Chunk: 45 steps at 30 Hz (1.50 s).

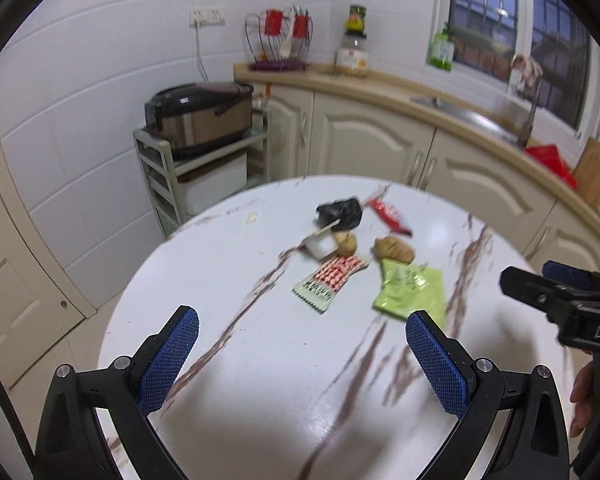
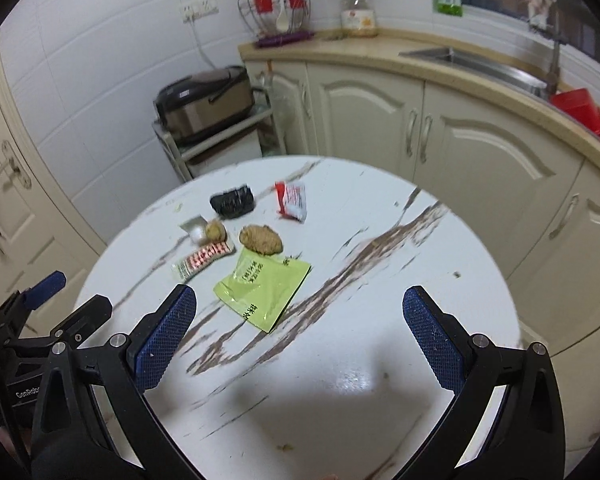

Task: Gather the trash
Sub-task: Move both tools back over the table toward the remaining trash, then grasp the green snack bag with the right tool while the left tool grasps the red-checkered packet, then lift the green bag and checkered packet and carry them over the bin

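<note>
Both tongs hang released and empty over the near edge of the round table: the left gripper and the right gripper, jaws spread wide. Past them, toward the table's middle, lies a green packet, touching a brown lump at its far corner. Just beside it sits a red-and-white wrapper. Farther on, near the far edge, are a black bag and a red wrapper.
</note>
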Available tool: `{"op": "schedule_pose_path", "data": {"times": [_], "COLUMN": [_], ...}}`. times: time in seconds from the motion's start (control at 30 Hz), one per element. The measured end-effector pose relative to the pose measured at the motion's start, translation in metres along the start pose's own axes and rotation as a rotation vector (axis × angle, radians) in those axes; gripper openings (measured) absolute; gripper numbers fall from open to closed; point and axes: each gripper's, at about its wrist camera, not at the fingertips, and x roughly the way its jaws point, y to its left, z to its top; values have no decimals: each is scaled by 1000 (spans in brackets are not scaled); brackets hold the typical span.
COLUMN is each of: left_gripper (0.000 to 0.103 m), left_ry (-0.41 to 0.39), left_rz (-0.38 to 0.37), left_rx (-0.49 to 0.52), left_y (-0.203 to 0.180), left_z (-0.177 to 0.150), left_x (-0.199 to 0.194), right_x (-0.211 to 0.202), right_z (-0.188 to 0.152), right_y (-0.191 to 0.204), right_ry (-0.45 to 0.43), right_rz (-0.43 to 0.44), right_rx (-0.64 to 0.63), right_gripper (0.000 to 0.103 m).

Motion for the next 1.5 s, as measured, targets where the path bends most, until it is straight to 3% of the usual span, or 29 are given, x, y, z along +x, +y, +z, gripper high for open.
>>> {"op": "schedule_pose_path", "data": {"times": [0.2,0.43,0.57,0.83,0.87,0.97,1.1,1.17,1.2,1.23,1.3,1.33,1.5], "left_gripper": [101,100,97,97,97,97,91,83,70,47,22,16,7], "left_ry": [73,138,150,178,185,190,182,173,162,155,158,157,160], "left_rz": [0,-33,-62,-129,-124,-111,-112,-118,-119,-129,-154,-157,-214], "left_rx": [34,75,106,139,145,168,199,197,193,188,184,186,133], "left_y": [6,19,26,27,25,15,-4,-8,-10,-11,-15,-19,-11], "left_z": [29,62,70,71,74,74,75,76,76,76,74,72,62], "left_x": [66,137,160,183,188,192,198,200,199,199,197,195,185], "right_x": [61,105,121,123,122,115,112,110,108,108,104,102,94], "right_z": [-3,3,4,-6,-7,-6,-7,-8,-8,-9,-11,-13,-17], "right_y": [11,13,16,32,33,35,30,24,20,16,8,3,-13], "right_ry": [109,159,170,117,112,103,114,118,120,121,123,123,117], "right_rz": [11,6,19,-31,-24,2,28,50,68,80,104,110,124], "right_rx": [-28,-7,-15,-186,-198,-221,-210,-187,-170,-155,-125,-110,-64], "right_gripper": [103,99,95,90,84,37,18,14,14,14,13,13,13]}}
